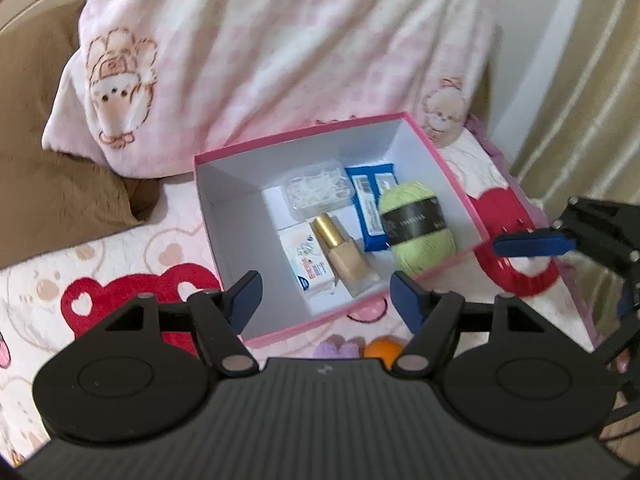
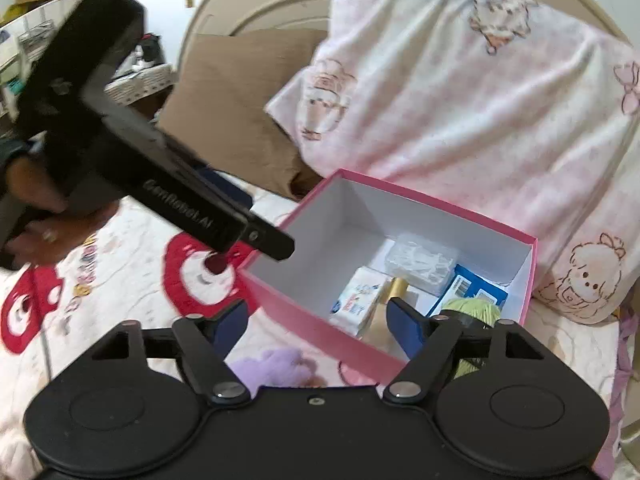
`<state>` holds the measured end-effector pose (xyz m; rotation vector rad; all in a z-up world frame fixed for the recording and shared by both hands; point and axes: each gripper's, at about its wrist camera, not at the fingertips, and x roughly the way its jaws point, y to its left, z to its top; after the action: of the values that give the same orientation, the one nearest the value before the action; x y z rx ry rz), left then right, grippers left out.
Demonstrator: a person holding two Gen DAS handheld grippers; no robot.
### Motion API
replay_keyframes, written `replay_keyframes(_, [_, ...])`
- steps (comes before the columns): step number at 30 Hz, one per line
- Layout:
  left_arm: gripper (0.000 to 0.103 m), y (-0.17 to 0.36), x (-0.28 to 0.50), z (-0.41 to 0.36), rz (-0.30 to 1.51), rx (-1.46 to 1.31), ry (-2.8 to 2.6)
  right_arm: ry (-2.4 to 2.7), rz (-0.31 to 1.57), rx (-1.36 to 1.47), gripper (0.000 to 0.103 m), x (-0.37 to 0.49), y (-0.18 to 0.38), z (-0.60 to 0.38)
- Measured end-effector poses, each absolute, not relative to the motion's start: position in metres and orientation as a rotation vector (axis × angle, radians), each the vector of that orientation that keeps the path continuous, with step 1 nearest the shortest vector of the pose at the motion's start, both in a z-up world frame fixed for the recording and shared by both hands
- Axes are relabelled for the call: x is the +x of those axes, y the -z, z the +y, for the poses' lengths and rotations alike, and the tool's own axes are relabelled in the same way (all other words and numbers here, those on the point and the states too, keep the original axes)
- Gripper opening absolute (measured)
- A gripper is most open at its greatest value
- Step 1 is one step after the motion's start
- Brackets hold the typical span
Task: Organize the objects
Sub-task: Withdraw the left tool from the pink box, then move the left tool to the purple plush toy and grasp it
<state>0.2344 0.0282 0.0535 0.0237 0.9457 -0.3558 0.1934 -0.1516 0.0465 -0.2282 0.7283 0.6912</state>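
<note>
Both grippers — left (image 1: 326, 294), right (image 2: 316, 322) — hover with jaws apart and empty at the pink box's (image 1: 434, 148) near rim. Inside lie yarn (image 1: 420, 232), bottle (image 1: 346, 256) and packets. An orange ball (image 1: 380, 349) and purple toy (image 2: 276, 364) remain outside — a careless reach could nudge the light box.

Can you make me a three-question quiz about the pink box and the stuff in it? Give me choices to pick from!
1. Where is the yarn?
A. inside the box
B. on the pillow
C. between gripper fingers

2. What colour is the yarn?
A. red
B. light green
C. purple

3. How are the left gripper and right gripper?
A. both open and empty
B. both shut
C. one holds the bottle

Answers:
1 A, the yarn lies in the box beside the blue packet.
2 B, it is light green with a black band.
3 A, each gripper's fingers stand apart with nothing between them; the bottle lies in the box.
</note>
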Motion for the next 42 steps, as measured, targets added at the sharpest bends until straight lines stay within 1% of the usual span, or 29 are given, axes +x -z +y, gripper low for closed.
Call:
replay_keyframes(1, [0.070,-0.054,0.231,0.028,0.948,0.034,0.362,-0.700,0.723,-0.230,0.087,0.186,-0.049,-0.152])
replay_keyframes(3, [0.076,-0.054,0.224,0.028,0.952,0.037,0.377,-0.718,0.713,-0.233,0.092,0.171,-0.052,-0.152])
replay_keyframes(5, [0.084,-0.051,0.216,0.029,0.950,0.026,0.394,-0.726,0.703,-0.236,0.098,0.158,-0.049,-0.151])
replay_keyframes(9, [0.087,-0.038,0.198,0.031,0.957,0.025,0.411,-0.726,0.721,-0.211,0.098,0.143,-0.031,-0.147])
replay_keyframes(13, [0.087,-0.019,0.198,0.030,1.008,0.030,0.415,-0.730,0.805,-0.183,0.098,0.139,0.000,-0.138])
replay_keyframes(21, [0.087,0.022,0.193,0.028,1.001,0.032,0.436,-0.746,0.913,-0.093,0.098,0.139,0.055,-0.121])
replay_keyframes(27, [0.087,0.062,0.192,0.031,1.040,0.019,0.431,-0.740,0.926,-0.045,0.098,0.144,0.082,-0.111])
replay_keyframes(31, [0.087,0.085,0.192,0.033,1.051,0.017,0.418,-0.743,0.931,-0.103,0.098,0.150,0.100,-0.097])
replay_keyframes(37, [0.087,0.113,0.193,0.041,1.078,-0.051,0.416,-0.722,0.872,-0.161,0.098,0.151,0.125,-0.087])
replay_keyframes(40, [0.087,0.124,0.192,0.047,1.076,-0.089,0.405,-0.727,0.858,-0.181,0.095,0.148,0.136,-0.086])
replay_keyframes(42, [0.085,0.130,0.190,0.051,1.077,-0.115,0.406,-0.721,0.840,-0.220,0.093,0.143,0.138,-0.086])
